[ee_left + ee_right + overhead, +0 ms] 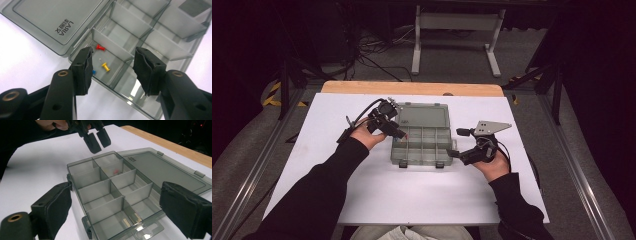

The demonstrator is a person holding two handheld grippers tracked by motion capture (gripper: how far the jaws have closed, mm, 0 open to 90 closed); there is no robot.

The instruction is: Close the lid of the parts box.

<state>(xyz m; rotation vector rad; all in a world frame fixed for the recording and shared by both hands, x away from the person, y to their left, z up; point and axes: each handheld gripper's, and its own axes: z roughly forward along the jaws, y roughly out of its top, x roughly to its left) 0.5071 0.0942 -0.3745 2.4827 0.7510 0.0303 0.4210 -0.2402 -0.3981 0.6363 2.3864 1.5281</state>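
A smoky clear compartment box [422, 159] lies open on the white table, its lid [424, 116] folded back flat. One compartment holds a red pushpin [99, 47], a yellow pushpin [106, 67] and a blue pushpin [94, 72]. My left gripper [112, 62] hangs open just above that compartment [404, 134] with nothing between its pads. My right gripper [116, 187] straddles the box's right end [455, 143], jaws wide. One pad [58, 207] lies against the front wall and the other pad [183, 210] against the back corner. The red pushpin [115, 171] shows through a divider.
The other compartments [112, 202] look bare. The white table [362, 200] has free room on every side of the box. A wooden strip [412, 88] runs along its far edge. Beyond it stand a white frame's legs [457, 30] and floor cables [372, 50].
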